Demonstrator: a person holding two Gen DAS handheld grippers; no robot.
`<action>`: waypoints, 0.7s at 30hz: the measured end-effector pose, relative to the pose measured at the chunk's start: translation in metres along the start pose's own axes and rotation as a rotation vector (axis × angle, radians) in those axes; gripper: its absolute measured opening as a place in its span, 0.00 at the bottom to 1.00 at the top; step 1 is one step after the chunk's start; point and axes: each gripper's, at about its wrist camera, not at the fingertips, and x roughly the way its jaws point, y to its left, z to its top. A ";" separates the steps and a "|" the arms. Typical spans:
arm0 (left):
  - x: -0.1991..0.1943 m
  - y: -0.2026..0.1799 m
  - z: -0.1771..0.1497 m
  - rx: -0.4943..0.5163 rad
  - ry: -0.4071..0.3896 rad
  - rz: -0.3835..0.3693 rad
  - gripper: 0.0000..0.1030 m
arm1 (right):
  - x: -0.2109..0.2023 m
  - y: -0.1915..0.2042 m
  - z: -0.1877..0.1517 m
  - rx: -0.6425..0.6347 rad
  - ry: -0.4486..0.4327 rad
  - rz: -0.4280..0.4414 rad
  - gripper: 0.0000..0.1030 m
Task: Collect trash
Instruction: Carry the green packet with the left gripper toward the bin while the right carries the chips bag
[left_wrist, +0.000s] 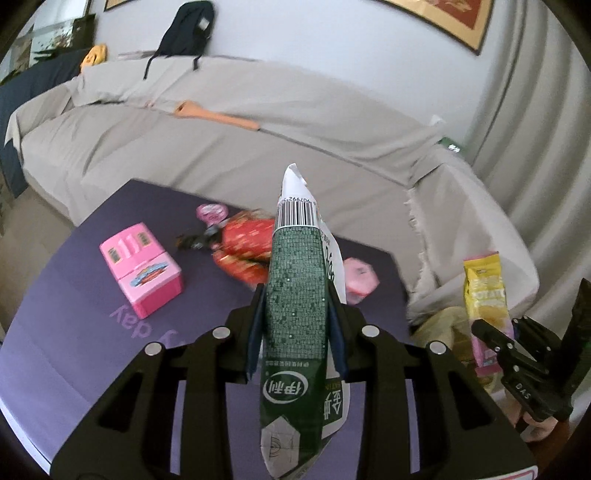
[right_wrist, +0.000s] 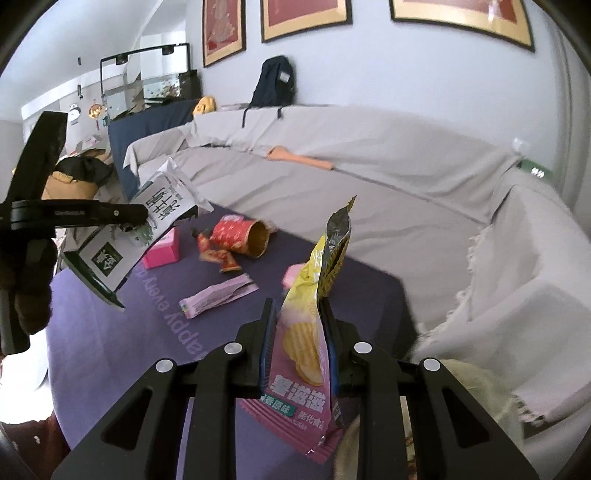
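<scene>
My left gripper (left_wrist: 297, 295) is shut on a green and white milk carton (left_wrist: 297, 295), held above the purple table (left_wrist: 92, 332); the carton also shows in the right wrist view (right_wrist: 147, 221). My right gripper (right_wrist: 297, 317) is shut on a yellow and pink chip bag (right_wrist: 306, 332), also seen in the left wrist view (left_wrist: 484, 295). On the table lie a red paper cup (right_wrist: 240, 234), red wrappers (right_wrist: 218, 256), a pink wrapper (right_wrist: 218, 295), a pink box (left_wrist: 142, 264), a pink lid (left_wrist: 211, 212) and a pink crumpled piece (left_wrist: 358, 280).
A grey-covered sofa (left_wrist: 258, 129) curves behind and to the right of the table. A dark backpack (left_wrist: 188, 29) sits on its back. A pale yellowish bag (right_wrist: 480, 406) is at the lower right, beside the table edge.
</scene>
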 end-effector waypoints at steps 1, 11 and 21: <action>-0.004 -0.010 0.003 0.007 -0.011 -0.015 0.28 | -0.008 -0.005 0.001 -0.002 -0.014 -0.017 0.22; -0.016 -0.115 0.009 0.095 -0.064 -0.163 0.28 | -0.062 -0.080 -0.018 0.059 -0.029 -0.171 0.22; 0.022 -0.197 -0.013 0.168 -0.011 -0.282 0.28 | -0.087 -0.141 -0.062 0.168 -0.033 -0.262 0.22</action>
